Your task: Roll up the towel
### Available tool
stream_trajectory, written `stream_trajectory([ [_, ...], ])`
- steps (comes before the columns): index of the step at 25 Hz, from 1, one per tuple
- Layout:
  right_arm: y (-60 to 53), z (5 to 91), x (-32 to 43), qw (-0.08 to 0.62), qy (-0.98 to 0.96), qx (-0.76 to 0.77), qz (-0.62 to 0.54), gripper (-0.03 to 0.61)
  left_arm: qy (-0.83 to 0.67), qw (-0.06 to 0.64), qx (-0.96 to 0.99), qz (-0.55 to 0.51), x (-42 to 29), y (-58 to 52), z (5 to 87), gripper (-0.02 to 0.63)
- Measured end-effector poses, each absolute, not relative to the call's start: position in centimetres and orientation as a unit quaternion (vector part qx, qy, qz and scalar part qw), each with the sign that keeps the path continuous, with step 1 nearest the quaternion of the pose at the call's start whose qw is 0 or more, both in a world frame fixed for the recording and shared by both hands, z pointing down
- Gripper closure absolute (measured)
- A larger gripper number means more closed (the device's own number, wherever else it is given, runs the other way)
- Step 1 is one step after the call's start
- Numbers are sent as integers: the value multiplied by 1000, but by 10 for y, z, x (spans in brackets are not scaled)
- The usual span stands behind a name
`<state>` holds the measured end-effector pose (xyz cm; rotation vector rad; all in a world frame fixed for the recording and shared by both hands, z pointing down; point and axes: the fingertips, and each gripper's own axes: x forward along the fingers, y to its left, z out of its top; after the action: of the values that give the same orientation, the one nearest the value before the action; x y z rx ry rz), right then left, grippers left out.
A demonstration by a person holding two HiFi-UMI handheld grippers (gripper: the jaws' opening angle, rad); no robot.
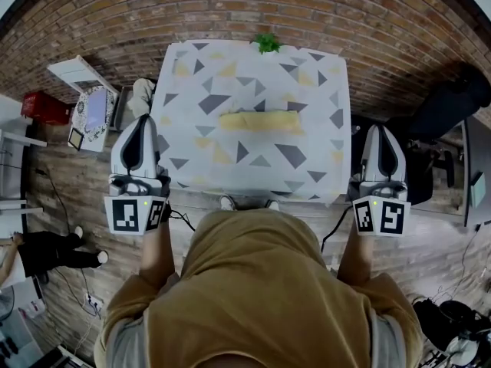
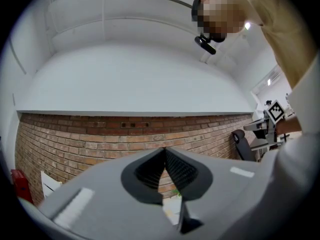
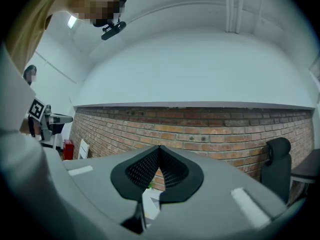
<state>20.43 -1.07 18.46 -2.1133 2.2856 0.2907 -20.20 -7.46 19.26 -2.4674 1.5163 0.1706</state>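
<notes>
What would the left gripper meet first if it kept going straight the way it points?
Probably the brick wall: the left gripper, jaws shut, points at it above the table, with nothing seen between. Depth is unclear.

Looks along the grey plastic left gripper (image 2: 165, 151), black ribbed pads (image 2: 150, 171) closed tip to tip. Faces a red-brown brick wall (image 2: 95, 139) beneath a plain white upper wall (image 2: 140, 76). Takes in a black office chair (image 2: 243, 145) at right, a red box (image 2: 19, 184) low left, a beige fabric sleeve (image 2: 280, 29) top right.
</notes>
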Motion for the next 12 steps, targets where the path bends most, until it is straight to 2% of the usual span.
stream_trajectory([
  [12,-18,185,201,5,734,-672,96,574,519,122,-844,58,-201,-81,192,551],
])
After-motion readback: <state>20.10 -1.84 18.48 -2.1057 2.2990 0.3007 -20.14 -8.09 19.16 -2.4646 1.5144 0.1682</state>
